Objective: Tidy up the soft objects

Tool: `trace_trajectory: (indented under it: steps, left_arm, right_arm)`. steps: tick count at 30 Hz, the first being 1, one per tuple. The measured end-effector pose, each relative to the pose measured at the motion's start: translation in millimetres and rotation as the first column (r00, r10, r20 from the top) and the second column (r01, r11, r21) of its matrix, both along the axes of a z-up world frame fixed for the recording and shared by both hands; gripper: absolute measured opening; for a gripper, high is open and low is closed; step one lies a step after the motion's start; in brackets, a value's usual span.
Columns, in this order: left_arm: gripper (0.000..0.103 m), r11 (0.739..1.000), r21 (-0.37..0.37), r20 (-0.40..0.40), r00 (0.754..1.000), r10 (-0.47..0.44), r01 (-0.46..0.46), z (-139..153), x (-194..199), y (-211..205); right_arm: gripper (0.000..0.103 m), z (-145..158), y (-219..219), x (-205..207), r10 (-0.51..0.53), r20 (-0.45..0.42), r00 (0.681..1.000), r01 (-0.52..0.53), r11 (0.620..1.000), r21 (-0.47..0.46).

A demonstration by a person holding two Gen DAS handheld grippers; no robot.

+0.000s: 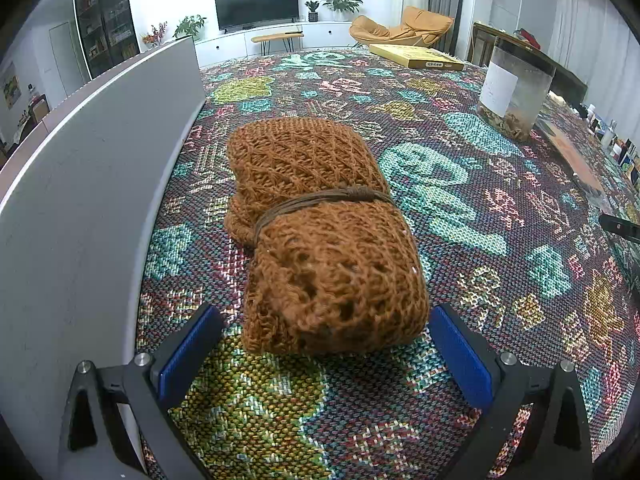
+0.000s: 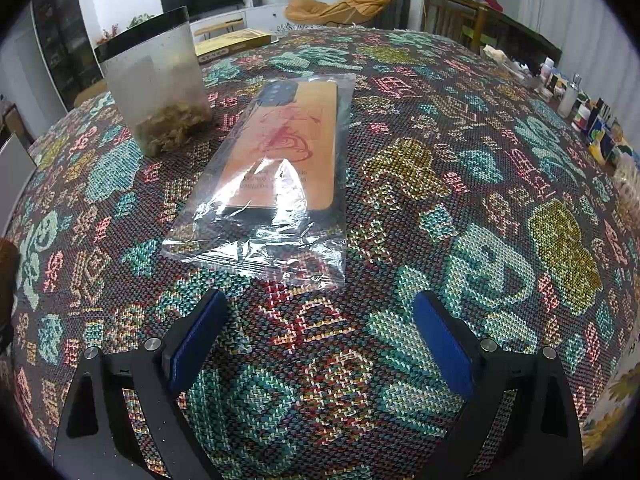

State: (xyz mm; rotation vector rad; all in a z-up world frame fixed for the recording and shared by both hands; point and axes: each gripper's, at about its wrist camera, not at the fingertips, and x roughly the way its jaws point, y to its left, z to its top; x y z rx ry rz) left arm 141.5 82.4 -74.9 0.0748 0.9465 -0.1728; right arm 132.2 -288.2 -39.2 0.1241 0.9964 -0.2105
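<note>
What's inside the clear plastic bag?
The bag holds a flat orange card with red artwork and a dark border. Glare hides part of the print; whatever is beneath the card is covered.

Rust-brown open-knit bundle [image 1: 320, 232], folded, cinched mid-length by a brown cord [image 1: 320, 204], lying flat lengthwise near-to-far on the patterned worktop [image 1: 480, 208]. Clear plastic bag [image 2: 272, 176] holding an orange flat card, lying flat, open end near.

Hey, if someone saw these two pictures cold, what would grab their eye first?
Probably the rust-brown knitted bundle, tied with a cord, lying on the bright patterned tablecloth just ahead of the open left tool. In the right view, a crinkled clear plastic bag holding an orange card lies ahead of the open right tool.
</note>
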Motion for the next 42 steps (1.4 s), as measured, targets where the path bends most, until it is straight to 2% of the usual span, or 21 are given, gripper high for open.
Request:
trace_trajectory:
  steps: [23,25,26,28,30,31,33,37,42]
  left_arm:
    - [0.103,1.000,-0.001,-0.003,1.000,-0.001,0.001,0.2,-1.2,0.2]
    - [0.103,1.000,-0.003,-0.024,1.000,-0.005,0.005,0.2,0.3,0.3]
    - [0.103,1.000,-0.005,-0.067,0.998,-0.015,0.015,1.8,4.3,0.7]
    - [0.103,0.999,-0.041,-0.142,0.990,-0.024,0.018,6.6,8.1,4.1]
    - [0.103,0.987,-0.163,-0.189,0.981,-0.037,0.006,16.0,5.2,14.6]
    - [0.103,0.976,-0.217,-0.197,0.980,-0.032,-0.012,20.9,2.5,20.4]
    - [0.103,0.965,-0.261,-0.201,0.980,-0.013,-0.040,29.1,-1.1,27.5]
    - [0.103,0.981,-0.189,-0.221,0.975,-0.001,-0.042,33.5,10.6,17.6]
    - [0.103,0.991,-0.124,-0.239,0.971,0.022,-0.053,28.5,27.1,4.2]
  right_arm:
    - [0.096,0.0,-0.7,-0.2,-0.002,-0.004,1.000,0.002,1.000,-0.001]
    - [0.096,-0.2,-0.7,-0.2,-0.002,-0.004,1.000,0.002,1.000,0.004]
    - [0.096,-1.2,0.0,-0.2,0.000,-0.006,1.000,0.000,1.000,0.008]
    - [0.096,0.6,-0.3,2.5,0.036,-0.050,0.998,-0.034,0.999,0.029]
    - [0.094,9.0,-4.8,3.5,0.067,-0.089,0.994,-0.057,0.992,0.115]
    - [0.094,18.6,-10.0,3.5,0.066,-0.074,0.995,-0.052,0.983,0.177]
    - [0.095,35.3,-17.5,9.9,0.040,-0.041,0.998,-0.031,0.977,0.211]
    - [0.095,54.2,-31.4,58.7,-0.034,-0.034,0.999,0.041,0.973,0.228]
    - [0.095,40.3,-35.4,121.9,-0.058,-0.119,0.991,0.086,0.965,0.246]
